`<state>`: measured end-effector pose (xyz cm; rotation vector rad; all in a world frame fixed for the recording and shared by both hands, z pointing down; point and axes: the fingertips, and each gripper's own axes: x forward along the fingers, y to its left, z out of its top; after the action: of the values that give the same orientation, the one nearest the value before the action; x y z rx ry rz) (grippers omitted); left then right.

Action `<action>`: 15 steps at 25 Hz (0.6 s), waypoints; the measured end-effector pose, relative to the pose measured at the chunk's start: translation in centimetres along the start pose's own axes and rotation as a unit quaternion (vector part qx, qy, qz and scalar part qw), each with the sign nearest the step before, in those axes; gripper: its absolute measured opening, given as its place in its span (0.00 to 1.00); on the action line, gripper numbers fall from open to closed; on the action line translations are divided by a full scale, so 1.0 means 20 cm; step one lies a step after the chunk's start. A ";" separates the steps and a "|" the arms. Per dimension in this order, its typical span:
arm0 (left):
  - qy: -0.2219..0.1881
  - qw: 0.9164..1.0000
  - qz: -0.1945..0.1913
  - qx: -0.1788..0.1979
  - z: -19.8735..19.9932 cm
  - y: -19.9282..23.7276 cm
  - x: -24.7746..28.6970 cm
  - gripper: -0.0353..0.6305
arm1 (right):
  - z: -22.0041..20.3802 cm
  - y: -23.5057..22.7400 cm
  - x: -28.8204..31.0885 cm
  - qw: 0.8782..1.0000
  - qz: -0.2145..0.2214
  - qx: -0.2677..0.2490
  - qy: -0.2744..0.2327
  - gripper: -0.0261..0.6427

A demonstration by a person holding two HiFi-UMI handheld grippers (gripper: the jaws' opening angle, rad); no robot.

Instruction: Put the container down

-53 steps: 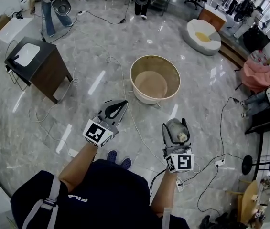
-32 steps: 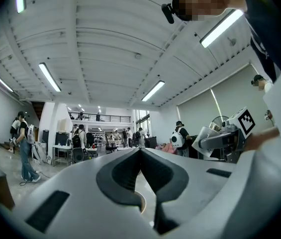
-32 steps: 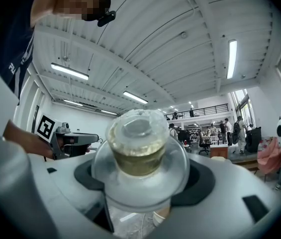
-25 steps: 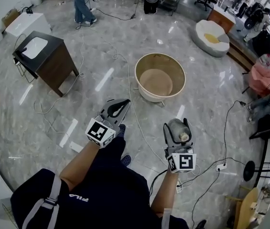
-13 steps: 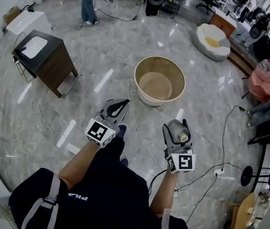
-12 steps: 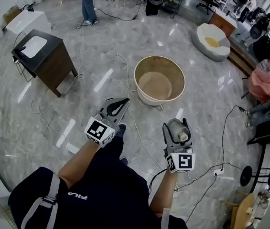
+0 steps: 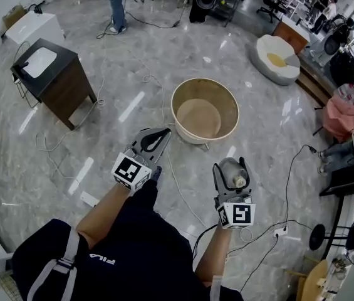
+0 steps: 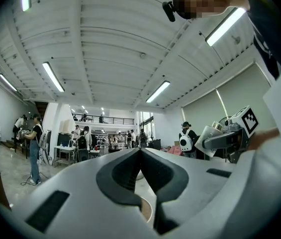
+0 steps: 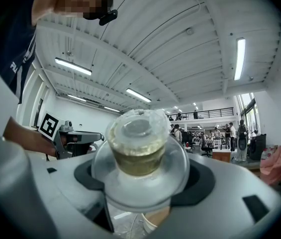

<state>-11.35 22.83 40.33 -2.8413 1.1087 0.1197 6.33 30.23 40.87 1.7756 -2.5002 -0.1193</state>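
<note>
My right gripper (image 7: 232, 171) is shut on a clear plastic container (image 7: 232, 173) with a pale cap, held at waist height over the marble floor. In the right gripper view the container (image 9: 139, 156) fills the space between the jaws, cap end pointing away from the camera. My left gripper (image 7: 156, 137) is shut with nothing in it, its tips pointing toward a big round wooden tub (image 7: 205, 110) on the floor ahead. In the left gripper view the jaws (image 8: 140, 151) meet at the tips, and the other gripper with the container (image 8: 219, 135) shows at the right.
A dark wooden side table (image 7: 54, 80) stands at the left. Cables (image 7: 158, 86) trail across the floor near the tub and by my feet. A white beanbag seat (image 7: 274, 58) lies at the back right, and a person (image 7: 118, 5) stands at the far back.
The view has drifted as I walk: the tub and the table have slid slightly left and nearer. Both grippers keep their pose, and the container stays gripped.
</note>
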 end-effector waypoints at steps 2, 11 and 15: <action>0.001 1.000 0.000 -0.001 -0.01 0.02 0.04 0.09 | -0.01 -0.02 0.03 1.000 0.001 0.001 0.002 0.58; 0.003 1.000 -0.002 -0.004 -0.04 0.15 0.24 0.09 | -0.03 -0.18 0.24 1.000 -0.009 0.009 0.005 0.58; 0.005 1.000 -0.006 0.000 -0.05 0.26 0.38 0.09 | -0.01 -0.26 0.38 1.000 -0.015 0.008 0.004 0.58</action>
<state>-9.23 13.89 40.15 -2.8501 1.0944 0.1051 8.68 21.31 40.58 1.8158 -2.4769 -0.0930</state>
